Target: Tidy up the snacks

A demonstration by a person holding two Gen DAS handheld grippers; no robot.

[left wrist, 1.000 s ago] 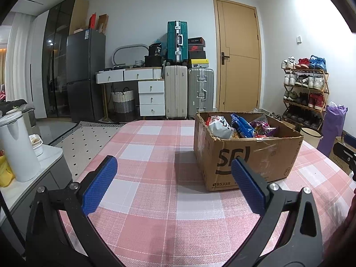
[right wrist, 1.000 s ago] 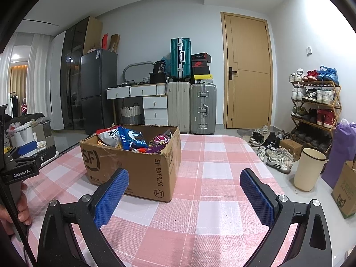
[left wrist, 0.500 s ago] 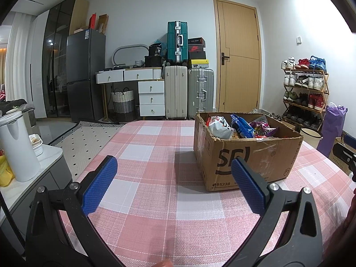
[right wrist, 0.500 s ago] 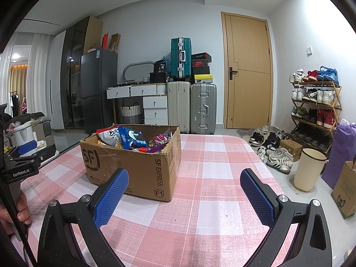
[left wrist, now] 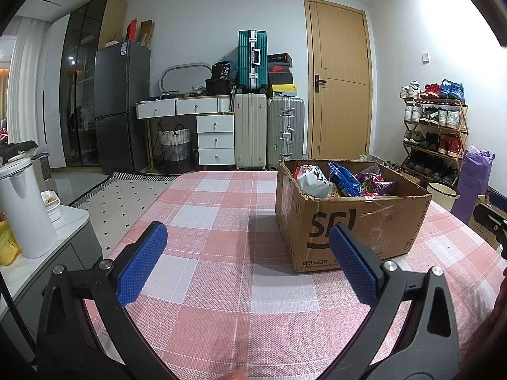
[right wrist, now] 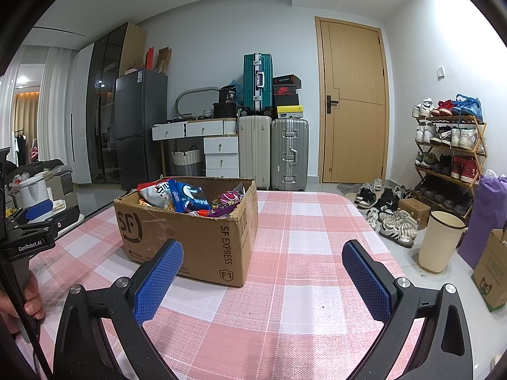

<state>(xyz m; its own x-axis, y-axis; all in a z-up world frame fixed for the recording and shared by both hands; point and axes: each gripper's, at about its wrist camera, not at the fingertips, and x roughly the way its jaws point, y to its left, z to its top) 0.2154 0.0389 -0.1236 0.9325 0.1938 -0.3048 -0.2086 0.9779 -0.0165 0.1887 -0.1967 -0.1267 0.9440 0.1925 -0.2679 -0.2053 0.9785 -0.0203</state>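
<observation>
A brown cardboard box point(left wrist: 355, 231) point(right wrist: 202, 240) printed "SF" stands on the pink checked tablecloth point(left wrist: 228, 272) point(right wrist: 304, 253). Inside it lie snack bags: a white one point(left wrist: 312, 181) point(right wrist: 155, 193), a blue one point(left wrist: 343, 180) point(right wrist: 190, 199) and a purple one point(left wrist: 375, 183) point(right wrist: 229, 199). My left gripper point(left wrist: 247, 264) hangs open over the cloth, left of and nearer than the box, with nothing between its blue pads. My right gripper point(right wrist: 261, 278) is open too, holding nothing, in front of the box's right corner. The left gripper's body point(right wrist: 28, 237) shows at the left edge of the right wrist view, held by a hand point(right wrist: 31, 297).
A white kettle point(left wrist: 23, 209) stands on a side counter left of the table. Suitcases point(left wrist: 253, 129), drawers and a fridge point(left wrist: 122, 104) line the far wall. Right of the table are a shoe rack point(right wrist: 450, 155), shoes on the floor, a cream bucket point(right wrist: 439, 240) and a purple bag point(right wrist: 486, 215).
</observation>
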